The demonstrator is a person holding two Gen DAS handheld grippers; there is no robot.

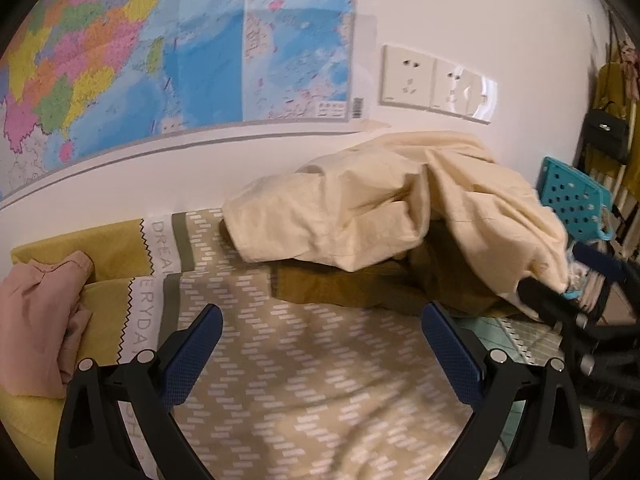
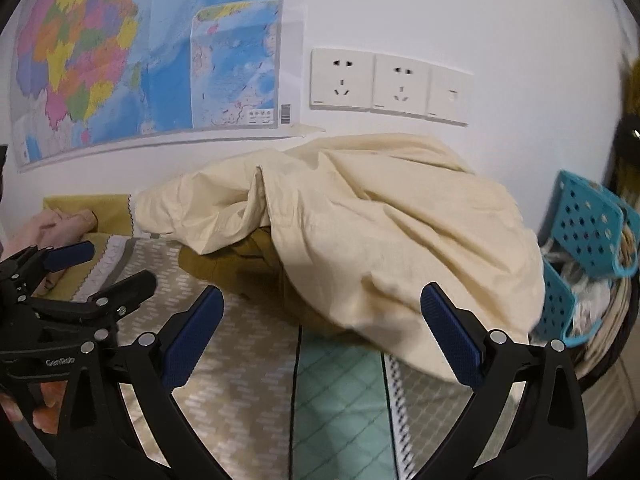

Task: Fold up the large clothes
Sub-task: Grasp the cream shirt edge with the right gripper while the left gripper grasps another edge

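A large cream garment (image 1: 380,208) (image 2: 380,220) lies crumpled in a heap against the wall, on top of an olive-mustard cloth (image 1: 340,284) (image 2: 248,256). My left gripper (image 1: 320,340) is open over the patterned bedspread (image 1: 300,380), short of the heap, with nothing between its fingers. It also shows at the left of the right wrist view as the left gripper (image 2: 96,268). My right gripper (image 2: 320,320) is open just before the cream garment's lower edge. In the left wrist view the right gripper (image 1: 556,276) sits at the heap's right end.
A pink garment (image 1: 36,312) (image 2: 60,220) lies bunched at the left on a yellow pillow (image 1: 108,248). A teal perforated basket (image 1: 572,200) (image 2: 588,228) stands at the right. A teal quilted patch (image 2: 340,400) lies below. The wall behind carries a map (image 1: 120,60) and sockets (image 2: 388,80).
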